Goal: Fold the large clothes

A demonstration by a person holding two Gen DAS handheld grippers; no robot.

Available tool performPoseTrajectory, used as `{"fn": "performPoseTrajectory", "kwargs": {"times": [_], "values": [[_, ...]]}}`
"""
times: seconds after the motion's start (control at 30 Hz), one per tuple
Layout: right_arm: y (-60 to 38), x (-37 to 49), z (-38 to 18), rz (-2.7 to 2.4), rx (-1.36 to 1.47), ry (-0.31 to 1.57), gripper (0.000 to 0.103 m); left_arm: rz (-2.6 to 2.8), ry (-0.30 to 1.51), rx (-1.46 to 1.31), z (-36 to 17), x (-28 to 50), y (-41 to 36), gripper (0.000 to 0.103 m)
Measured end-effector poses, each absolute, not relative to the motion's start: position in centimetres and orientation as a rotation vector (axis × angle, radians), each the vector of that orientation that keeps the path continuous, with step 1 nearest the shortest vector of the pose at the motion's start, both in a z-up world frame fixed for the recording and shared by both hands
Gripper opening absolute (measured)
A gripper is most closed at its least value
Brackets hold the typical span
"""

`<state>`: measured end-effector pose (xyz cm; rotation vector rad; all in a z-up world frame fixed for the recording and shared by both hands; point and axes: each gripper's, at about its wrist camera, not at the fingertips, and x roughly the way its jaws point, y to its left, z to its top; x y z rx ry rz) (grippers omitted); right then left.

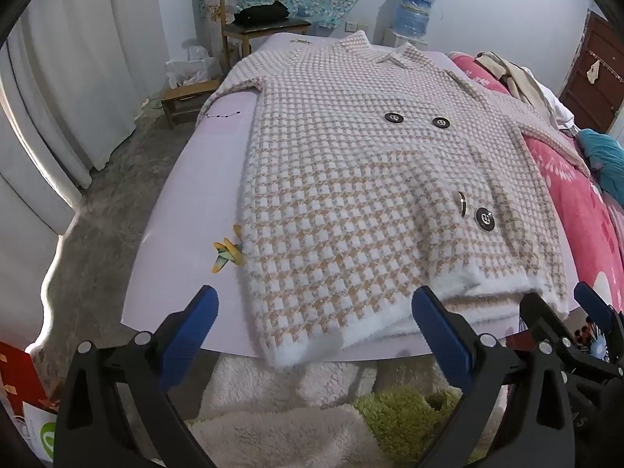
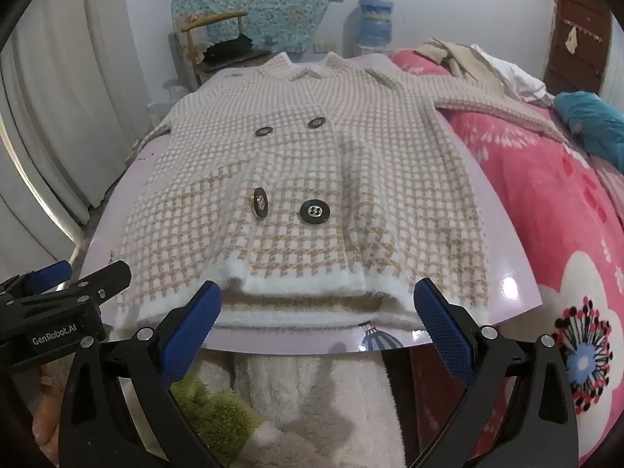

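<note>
A fuzzy beige-and-white houndstooth coat with black buttons lies flat, front up, on a pale lilac board, collar far, white hem near. My left gripper hovers open just short of the hem's left part, blue pads wide apart, nothing between them. My right gripper stands open over the hem's right-centre, also holding nothing. Each gripper shows at the edge of the other's view: the right gripper and the left gripper.
The board rests on a bed with a pink flowered blanket. Loose clothes and a teal garment lie at the right. A wooden chair, a low stool and curtains stand left. Fluffy white and green fabric hangs below the board.
</note>
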<state>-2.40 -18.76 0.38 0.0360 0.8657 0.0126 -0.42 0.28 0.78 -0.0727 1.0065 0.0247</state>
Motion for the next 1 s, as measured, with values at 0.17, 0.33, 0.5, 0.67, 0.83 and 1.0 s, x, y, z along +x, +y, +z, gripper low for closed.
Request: {"fn": "performPoseTrajectory", "kwargs": {"times": [0.17,0.33,0.5,0.67,0.83,1.0], "values": [[-18.88,-2.42,0.59,0.012,0.038,0.861,0.095,0.026,1.004,-0.072,0.81,-0.51,0.25,0.098],[-18.84,-2.61,0.91,0.008,0.034,0.851,0.095,0.027,0.995,-0.067,1.11,-0.74,0.30,0.098],[-18.88,-2.67,1.05,0.006,0.030,0.842,0.095,0.028,0.991,-0.065,1.31,-0.78,0.36,0.098],[-18.83,-2.67,1.05,0.008,0.030,0.840,0.095,0.030,0.989,-0.066,1.31,-0.84,0.35,0.098],[-18.80,-2.62,1.14,0.006,0.030,0.837,0.095,0.032,0.987,-0.064,1.45,-0.75,0.31,0.098],[-18.75,-2.63,1.20,0.009,0.029,0.836,0.095,0.029,0.985,-0.063,1.55,-0.63,0.37,0.098]]}}
